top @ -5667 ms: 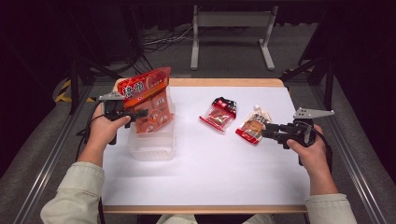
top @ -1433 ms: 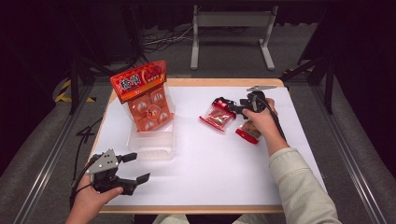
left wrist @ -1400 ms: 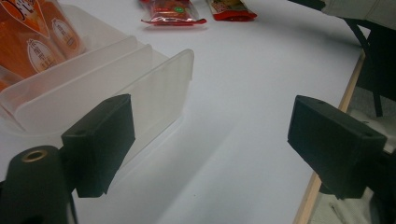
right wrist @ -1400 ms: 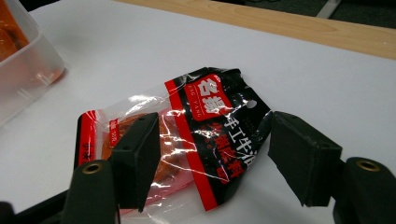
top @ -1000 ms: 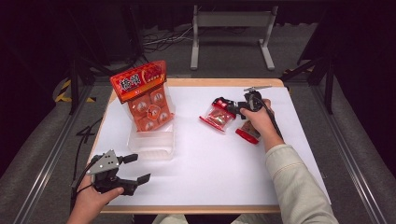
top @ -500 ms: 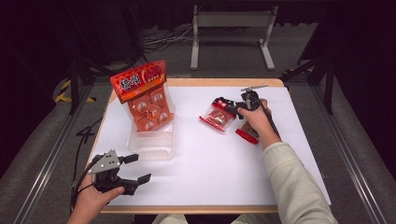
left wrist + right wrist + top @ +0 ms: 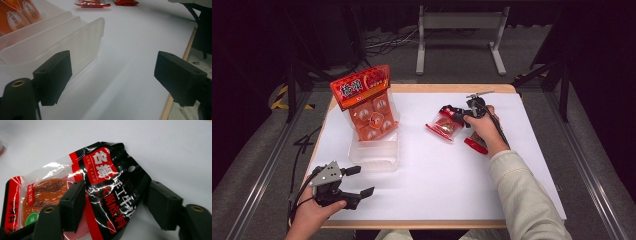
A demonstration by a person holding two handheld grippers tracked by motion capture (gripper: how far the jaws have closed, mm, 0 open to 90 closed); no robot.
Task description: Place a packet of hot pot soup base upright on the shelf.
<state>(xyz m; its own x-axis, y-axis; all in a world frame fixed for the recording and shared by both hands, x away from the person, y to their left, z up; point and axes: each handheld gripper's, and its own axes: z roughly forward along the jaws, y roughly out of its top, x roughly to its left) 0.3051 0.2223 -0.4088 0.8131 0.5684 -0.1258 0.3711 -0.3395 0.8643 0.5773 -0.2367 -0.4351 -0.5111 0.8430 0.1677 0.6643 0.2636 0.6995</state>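
Observation:
A red-and-black snack packet (image 7: 444,125) lies flat on the white table (image 7: 427,185), right of centre. My right gripper (image 7: 455,111) reaches over it from the right. In the right gripper view the packet's black end (image 7: 110,182) lies between the jaws, which have just been closing; the pads flank it without a clear squeeze. A second red packet (image 7: 476,144) lies partly under the right hand. My left gripper (image 7: 361,180) rests open and empty near the table's front left corner. A large orange snack bag (image 7: 367,100) stands in a clear plastic box (image 7: 374,155).
In the left gripper view the open jaws of the left gripper (image 7: 112,72) frame bare table, with the clear box's wall (image 7: 82,45) on the left and the table's wooden edge (image 7: 175,95) on the right. A metal stand (image 7: 459,30) is behind the table.
The left gripper, earlier at the orange bag, now rests at the front left corner. The right gripper left the right-hand packet and moved to the middle one, edging further over it in the last second.

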